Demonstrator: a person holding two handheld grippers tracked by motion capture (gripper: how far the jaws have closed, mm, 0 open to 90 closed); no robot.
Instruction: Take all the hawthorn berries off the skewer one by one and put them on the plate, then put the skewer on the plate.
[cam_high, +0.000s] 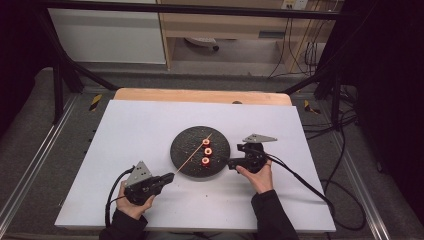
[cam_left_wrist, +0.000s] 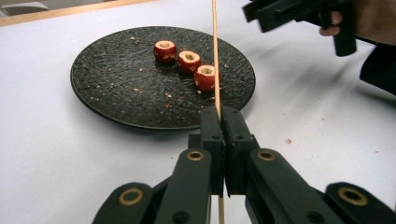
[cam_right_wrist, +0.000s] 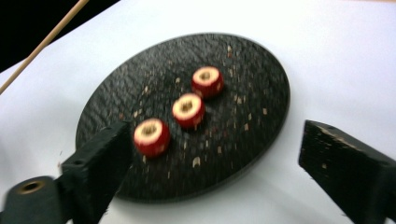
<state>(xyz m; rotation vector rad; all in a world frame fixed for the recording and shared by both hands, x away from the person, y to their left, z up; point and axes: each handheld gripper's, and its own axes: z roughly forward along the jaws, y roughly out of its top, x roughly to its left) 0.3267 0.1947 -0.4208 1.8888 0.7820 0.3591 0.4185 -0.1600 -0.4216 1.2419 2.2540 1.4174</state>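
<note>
A black round plate (cam_high: 187, 147) lies mid-table with three red cored fruit pieces (cam_high: 206, 152) in a row on it. My left gripper (cam_high: 170, 177) sits at the plate's near-left, shut on a thin wooden skewer (cam_high: 186, 162) that slants up over the plate beside the fruit. From the left gripper view, the skewer (cam_left_wrist: 215, 56) rises from between the closed jaws (cam_left_wrist: 219, 114), passing just right of the nearest piece (cam_left_wrist: 205, 77). My right gripper (cam_high: 231, 164) is at the plate's right edge, open and empty. In its own view, the jaws (cam_right_wrist: 215, 140) stand wide apart before the fruit (cam_right_wrist: 187, 110).
The white tabletop (cam_high: 130, 130) has free room on all sides of the plate, which is scattered with crumbs (cam_right_wrist: 236, 100). A wooden edge (cam_high: 200, 95) runs along the back. Black frame legs (cam_high: 57, 85) and cables (cam_high: 345, 150) flank the table.
</note>
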